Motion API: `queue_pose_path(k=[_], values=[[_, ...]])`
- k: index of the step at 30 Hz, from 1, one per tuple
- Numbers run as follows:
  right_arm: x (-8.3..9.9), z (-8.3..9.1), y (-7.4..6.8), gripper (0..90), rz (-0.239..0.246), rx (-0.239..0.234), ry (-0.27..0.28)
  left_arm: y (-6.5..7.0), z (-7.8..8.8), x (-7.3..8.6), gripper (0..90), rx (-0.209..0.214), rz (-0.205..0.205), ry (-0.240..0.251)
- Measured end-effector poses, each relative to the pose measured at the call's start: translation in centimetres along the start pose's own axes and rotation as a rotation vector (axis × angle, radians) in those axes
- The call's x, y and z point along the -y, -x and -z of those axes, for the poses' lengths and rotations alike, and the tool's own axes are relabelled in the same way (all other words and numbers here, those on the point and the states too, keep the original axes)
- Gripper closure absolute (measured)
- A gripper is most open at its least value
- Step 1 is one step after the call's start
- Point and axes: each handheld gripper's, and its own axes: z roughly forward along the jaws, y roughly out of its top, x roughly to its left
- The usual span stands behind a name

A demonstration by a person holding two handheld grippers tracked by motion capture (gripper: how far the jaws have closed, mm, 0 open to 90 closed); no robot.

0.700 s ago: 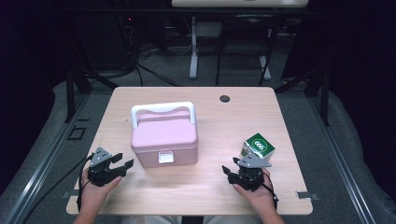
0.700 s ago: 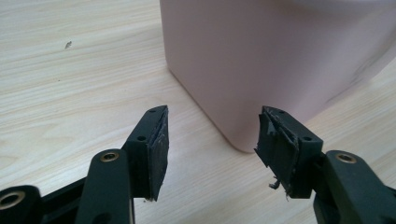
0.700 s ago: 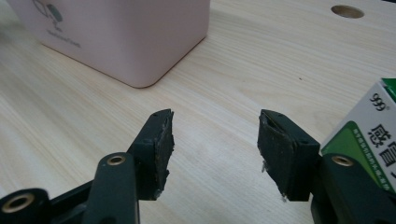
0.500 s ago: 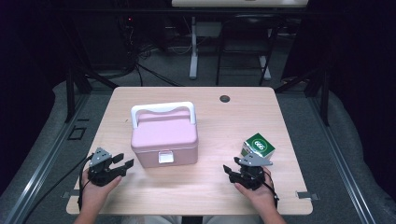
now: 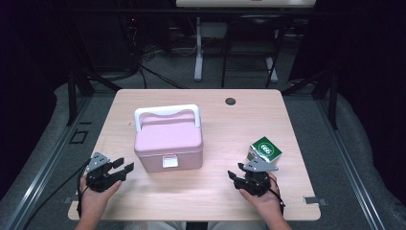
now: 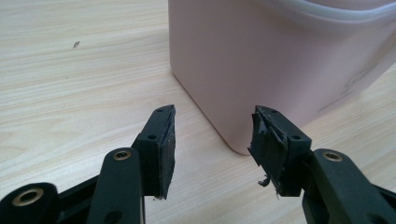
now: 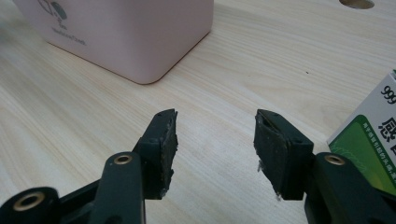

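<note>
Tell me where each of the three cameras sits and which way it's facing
High view: above the person's side, looking forward and down on the table; both hands, left gripper, right gripper.
Left gripper view: rides that gripper, facing the pink box; open jaws.
Right gripper view: rides that gripper, facing tabletop beside the green carton; open jaws.
All share the pink box.

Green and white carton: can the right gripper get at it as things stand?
Probably yes. The green and white carton stands on the table just beyond the right gripper, off to its right side. The jaws are open and empty with bare wood ahead; the pink box sits well to the left.
</note>
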Motion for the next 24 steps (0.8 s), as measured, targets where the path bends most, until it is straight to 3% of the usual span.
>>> queue_pose_path(k=[4, 8, 10, 15, 17, 18, 20, 21, 22, 24], values=[[-0.2, 0.1, 0.4, 50.3, -0.038, -0.008, 0.010, -0.1, -0.2, -0.2, 50.5, 0.033, 0.033, -0.001], [-1.4, 0.2, 0.9, 51.9, -0.050, -0.034, -0.007, -0.1, -0.1, -1.2, 50.9, 0.018, 0.008, -0.009], [-2.1, 0.4, 1.1, 52.3, -0.069, -0.047, 0.002, -0.3, -0.2, -1.9, 51.0, 0.013, 0.014, -0.006], [-4.2, -0.2, 1.7, 49.6, -0.049, 0.001, 0.013, -1.1, -0.3, -3.6, 53.8, 0.007, 0.015, 0.023], [-4.9, -0.6, 2.0, 51.2, -0.062, 0.004, 0.022, -1.3, -0.3, -3.9, 56.3, 0.006, 0.025, 0.027], [-5.3, -0.8, 2.0, 54.0, -0.069, 0.008, 0.026, -1.9, -0.5, -4.3, 58.2, 0.017, 0.055, 0.023], [-5.9, -1.4, 2.2, 59.9, -0.087, -0.005, 0.033, -2.1, -0.6, -4.4, 59.7, 0.016, 0.068, 0.029], [-6.0, -1.7, 2.3, 61.6, -0.091, -0.012, 0.036, -2.5, -1.0, -4.4, 60.8, 0.026, 0.103, 0.028], [-6.0, -1.7, 2.3, 61.6, -0.091, -0.012, 0.036, -2.5, -1.0, -4.4, 61.4, 0.026, 0.103, 0.028], [-6.4, -3.1, 2.4, 65.2, -0.103, 0.000, 0.030, -2.8, -1.5, -4.3, 63.2, 0.040, 0.120, 0.024]])
